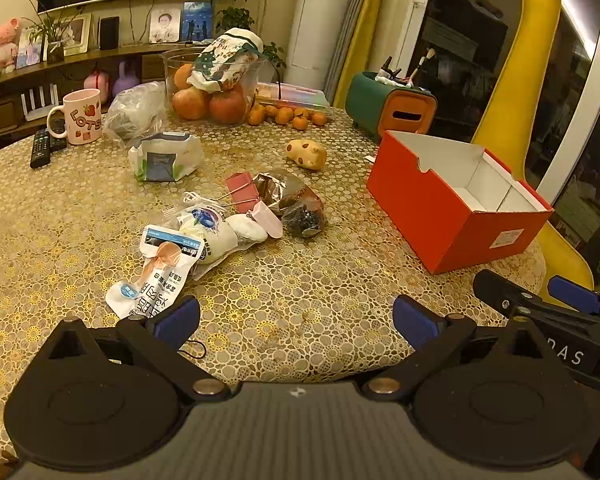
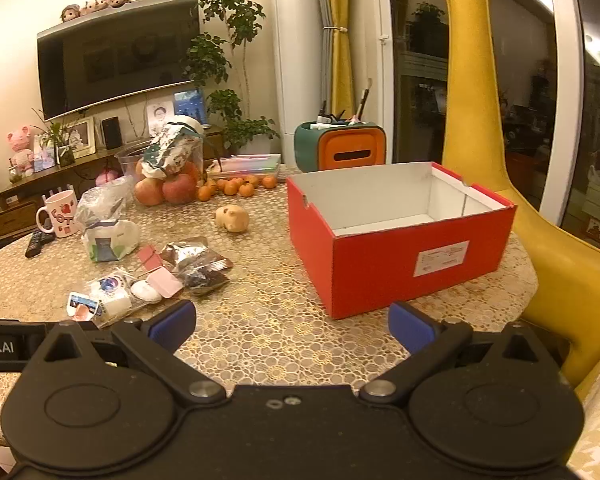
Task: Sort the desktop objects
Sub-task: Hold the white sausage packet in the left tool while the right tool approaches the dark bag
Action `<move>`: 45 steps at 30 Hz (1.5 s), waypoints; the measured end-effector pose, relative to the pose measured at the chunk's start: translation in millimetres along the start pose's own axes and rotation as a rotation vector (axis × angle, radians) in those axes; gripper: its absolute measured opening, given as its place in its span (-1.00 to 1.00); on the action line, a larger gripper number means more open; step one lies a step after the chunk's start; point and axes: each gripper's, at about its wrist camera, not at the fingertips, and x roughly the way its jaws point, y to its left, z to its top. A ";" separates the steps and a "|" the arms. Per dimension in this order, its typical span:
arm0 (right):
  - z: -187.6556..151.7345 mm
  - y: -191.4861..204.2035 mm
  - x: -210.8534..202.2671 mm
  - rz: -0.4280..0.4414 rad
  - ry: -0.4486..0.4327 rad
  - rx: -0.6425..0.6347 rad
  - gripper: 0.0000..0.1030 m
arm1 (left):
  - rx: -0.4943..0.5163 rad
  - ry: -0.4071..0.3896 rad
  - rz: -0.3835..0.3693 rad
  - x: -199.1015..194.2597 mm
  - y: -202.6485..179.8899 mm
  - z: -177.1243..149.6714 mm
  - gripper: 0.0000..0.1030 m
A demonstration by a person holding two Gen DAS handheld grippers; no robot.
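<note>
Both tools stand spread and empty at the near edge of the desk (image 1: 300, 280): left tool (image 1: 296, 320), right tool (image 2: 292, 326). Nearest hazard: the heap of overlapping sachets (image 1: 168, 268), a white pouch (image 1: 208, 232) and a pink clip (image 1: 242, 190) in mid-desk; a grab there may lift several pieces or let slick film slip. Beyond, the empty red box (image 2: 380, 272) sits near the desk's right rim; a knock could shift it off.
</note>
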 end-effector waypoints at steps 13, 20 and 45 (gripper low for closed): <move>3.8 17.2 43.8 0.055 0.032 -0.070 0.98 | 0.005 -0.025 0.053 29.1 44.1 2.7 1.00; 8.7 28.1 77.7 0.059 0.049 -0.113 0.97 | -0.002 -0.011 0.084 62.3 77.0 3.1 0.99; 0.4 62.5 151.0 0.118 0.084 -0.228 0.93 | 0.223 0.076 -0.055 129.9 133.9 -0.8 0.82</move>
